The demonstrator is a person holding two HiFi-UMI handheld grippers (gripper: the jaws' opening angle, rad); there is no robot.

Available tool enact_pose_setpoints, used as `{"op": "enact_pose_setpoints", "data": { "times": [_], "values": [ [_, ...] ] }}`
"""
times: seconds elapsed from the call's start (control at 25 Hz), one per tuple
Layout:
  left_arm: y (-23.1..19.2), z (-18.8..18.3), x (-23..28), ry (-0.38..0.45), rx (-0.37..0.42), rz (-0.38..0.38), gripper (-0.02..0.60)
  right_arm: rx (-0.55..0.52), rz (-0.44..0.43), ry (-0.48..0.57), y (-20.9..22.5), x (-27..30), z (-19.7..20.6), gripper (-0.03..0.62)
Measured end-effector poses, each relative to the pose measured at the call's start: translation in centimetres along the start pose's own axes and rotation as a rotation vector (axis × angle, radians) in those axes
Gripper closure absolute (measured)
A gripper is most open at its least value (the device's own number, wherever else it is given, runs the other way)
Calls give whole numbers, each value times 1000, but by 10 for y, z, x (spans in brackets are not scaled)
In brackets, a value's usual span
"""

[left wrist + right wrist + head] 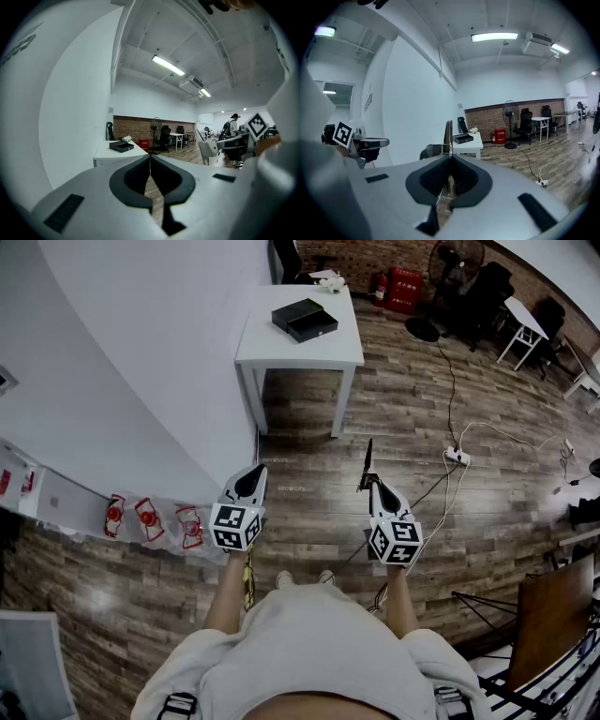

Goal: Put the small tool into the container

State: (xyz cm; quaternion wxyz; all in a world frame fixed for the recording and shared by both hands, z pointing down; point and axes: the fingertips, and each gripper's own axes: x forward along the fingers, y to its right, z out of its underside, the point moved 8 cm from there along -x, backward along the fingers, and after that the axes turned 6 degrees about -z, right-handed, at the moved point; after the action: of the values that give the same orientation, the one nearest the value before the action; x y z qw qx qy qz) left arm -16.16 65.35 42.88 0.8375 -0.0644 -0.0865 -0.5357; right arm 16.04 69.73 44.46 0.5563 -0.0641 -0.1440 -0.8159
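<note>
- Right tongs [374,486] clamped on small tool [367,465], which sticks up past the tips.
- Left tongs [251,480] pressed together, nothing betw. them.
- Black container [305,320] sits on white worktop [265,345], well ahead.

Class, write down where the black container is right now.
In the head view the black container sits at top centre, on the white table beside the white wall, with a small white object just beyond it.
</note>
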Motion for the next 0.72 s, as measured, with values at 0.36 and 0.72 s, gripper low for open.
{"op": "enact_pose_setpoints", "data": {
  "times": [0.36,0.72],
  "values": [
    [9,3,8,-13,-4,-5,571,0,-9,-8,11,0,1,586],
    [32,1,28,-21,6,-23,571,1,-48,0,39,4,-2,586]
  ]
}}
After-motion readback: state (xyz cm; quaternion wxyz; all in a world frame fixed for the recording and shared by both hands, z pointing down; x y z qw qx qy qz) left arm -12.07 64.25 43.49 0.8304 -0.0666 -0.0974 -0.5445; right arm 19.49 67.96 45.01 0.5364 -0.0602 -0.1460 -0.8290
